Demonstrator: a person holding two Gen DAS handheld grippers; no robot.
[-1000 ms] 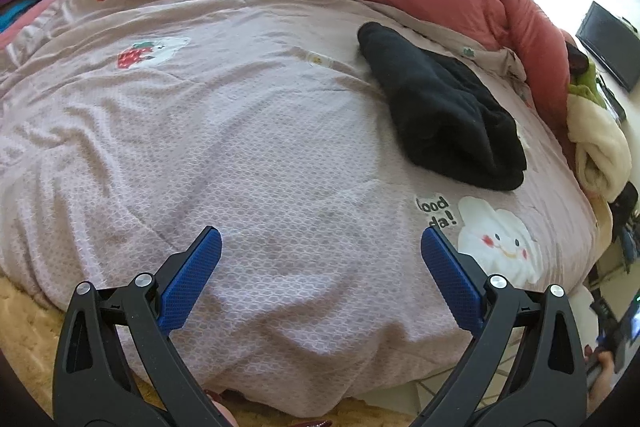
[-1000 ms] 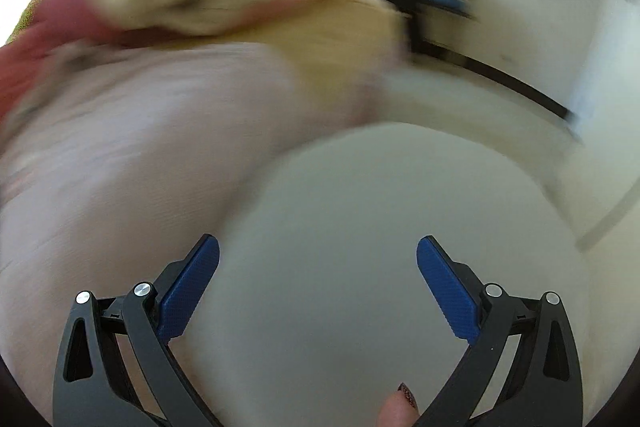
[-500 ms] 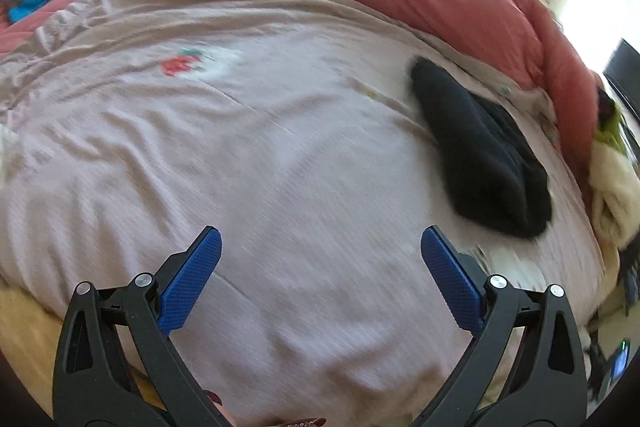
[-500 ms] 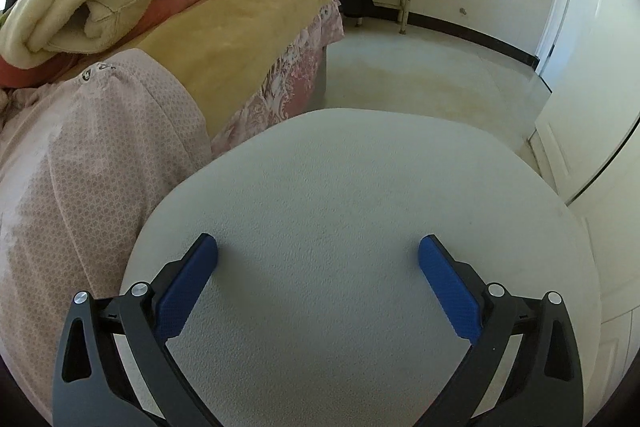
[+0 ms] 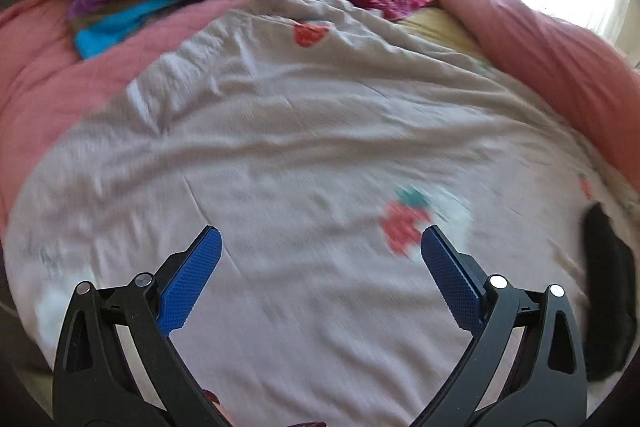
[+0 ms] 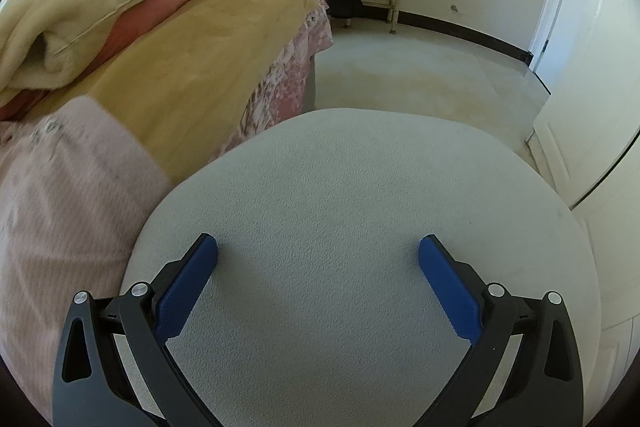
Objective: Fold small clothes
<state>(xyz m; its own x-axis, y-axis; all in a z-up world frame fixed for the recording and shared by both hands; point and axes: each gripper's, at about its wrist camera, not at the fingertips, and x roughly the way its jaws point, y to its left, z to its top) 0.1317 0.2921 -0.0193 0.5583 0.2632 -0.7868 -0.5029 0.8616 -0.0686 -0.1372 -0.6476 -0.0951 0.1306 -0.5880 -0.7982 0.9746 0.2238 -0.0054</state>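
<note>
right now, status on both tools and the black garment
Left tool open over the bedspread. Right tool open over a grey round surface. Black garment far right, untouched.

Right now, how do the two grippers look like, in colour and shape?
The left gripper and the right gripper look identical: black plastic arms with triangular cut-outs, round silver rivets at the joints, and flat blue textured pads on the fingers. No cables, markings or sleeves show.

Left gripper (image 5: 320,251), right gripper (image 6: 318,255): black plastic frames, silver rivets, textured blue pads on jaws.
</note>
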